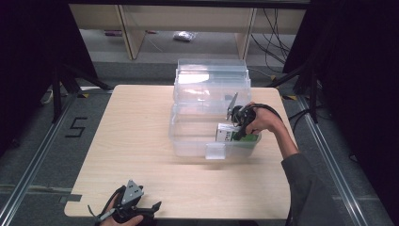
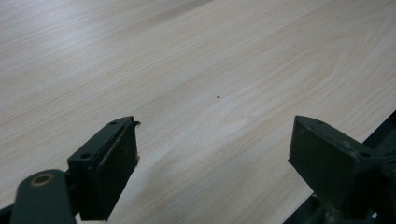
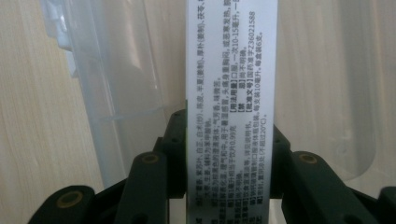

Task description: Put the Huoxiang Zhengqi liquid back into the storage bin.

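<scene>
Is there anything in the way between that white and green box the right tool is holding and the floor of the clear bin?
Nothing visible blocks it. The right tool grips the box already inside the open clear bin, whose lid is folded back behind. The bin floor around the box looks bare.

1. Our right gripper [image 1: 241,123], over the clear plastic bin [image 1: 188,136], is black, with a grey three-cornered plate and a black cable.
2. Our sleeve [image 1: 308,188] beside the bin is dark grey.
3. Our left gripper [image 1: 131,203], well short of the bin, has matte black jaws with small screws and a brass-ringed pivot.
</scene>
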Demonstrator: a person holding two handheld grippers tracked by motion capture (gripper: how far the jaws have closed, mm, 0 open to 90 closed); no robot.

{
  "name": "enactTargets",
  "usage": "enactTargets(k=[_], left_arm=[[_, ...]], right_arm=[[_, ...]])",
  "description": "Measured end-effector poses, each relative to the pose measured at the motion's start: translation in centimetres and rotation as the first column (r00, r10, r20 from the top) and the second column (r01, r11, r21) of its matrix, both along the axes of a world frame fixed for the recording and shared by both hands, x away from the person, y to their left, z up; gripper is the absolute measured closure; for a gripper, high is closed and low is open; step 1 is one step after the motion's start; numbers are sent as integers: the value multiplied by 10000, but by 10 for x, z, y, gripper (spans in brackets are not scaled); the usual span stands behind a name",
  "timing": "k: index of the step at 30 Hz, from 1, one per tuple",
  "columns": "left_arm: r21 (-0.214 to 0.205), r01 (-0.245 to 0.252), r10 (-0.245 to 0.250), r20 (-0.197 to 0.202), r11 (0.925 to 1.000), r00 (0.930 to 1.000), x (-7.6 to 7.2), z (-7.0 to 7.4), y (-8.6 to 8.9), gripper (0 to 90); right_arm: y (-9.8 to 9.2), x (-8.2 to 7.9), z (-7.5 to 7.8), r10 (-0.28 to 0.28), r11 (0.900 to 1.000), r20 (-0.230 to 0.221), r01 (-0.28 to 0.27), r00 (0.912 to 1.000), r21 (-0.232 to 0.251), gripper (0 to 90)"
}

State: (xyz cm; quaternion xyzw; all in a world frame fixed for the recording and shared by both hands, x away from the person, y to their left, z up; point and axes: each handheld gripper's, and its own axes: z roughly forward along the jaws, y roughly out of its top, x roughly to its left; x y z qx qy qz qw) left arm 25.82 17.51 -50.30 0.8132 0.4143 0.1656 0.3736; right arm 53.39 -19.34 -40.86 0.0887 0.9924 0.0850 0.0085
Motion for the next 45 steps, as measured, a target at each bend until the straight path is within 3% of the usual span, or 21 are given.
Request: enactTargets(k=[1, 12, 14, 16, 21, 25, 27, 28, 32, 33, 38, 41, 45], left_arm=[[-27, -21, 21, -6, 10000, 10000, 0, 0, 0, 149], [19, 25, -25, -5, 10000, 10000, 0, 0, 0, 149], [96, 97, -97, -52, 9999, 9999, 0, 0, 1, 149], [3, 11, -11, 22, 10000, 10000, 0, 0, -1, 149], [44, 9, -9, -28, 10000, 10000, 0, 0, -1, 149], [105, 3, -3, -15, 9999, 10000, 0, 0, -1, 149], [79, -4, 4, -18, 10000, 10000, 0, 0, -1, 149], [88, -2, 2, -12, 10000, 10000, 0, 0, -1, 149], [93, 8, -8, -17, 10000, 10000, 0, 1, -1, 149], [93, 0, 0, -16, 10000, 10000, 0, 0, -1, 149], [104, -9, 9, -10, 9999, 10000, 0, 0, -1, 149], [119, -2, 2, -5, 9999, 10000, 0, 0, -1, 149], [101, 8, -8, -27, 9999, 10000, 0, 0, -1, 149]], right_arm=[[0, 2, 0, 247, 9997, 39, -247, 9997, 53, 638], [-5, 0, -5, -147, 9995, -94, 149, 9998, 289, 623], [-6, -2, -1, -332, 9985, -227, 342, 9992, 425, 605], [-6, -2, 4, -186, 9986, -210, 196, 9996, 499, 593], [-10, -5, 17, -612, 9942, 128, 598, 9980, 899, 571], [-13, -8, 24, -789, 9918, 154, 769, 9968, 1022, 555], [-15, -11, 28, -1125, 9878, 270, 1089, 9933, 1111, 514], [-16, -10, 28, -978, 9887, 294, 937, 9948, 1173, 509], [-17, -13, 31, -1269, 9804, 301, 1207, 9915, 1558, 489], [-18, -15, 34, -1551, 9741, 249, 1486, 9876, 1703, 468], [-21, -17, 40, -1896, 9602, 509, 1744, 9805, 2184, 441], [-22, -19, 42, -1866, 9582, 537, 1696, 9810, 2302, 438], [-23, -23, 45, -2156, 9519, 626, 1955, 9745, 2358, 433]])
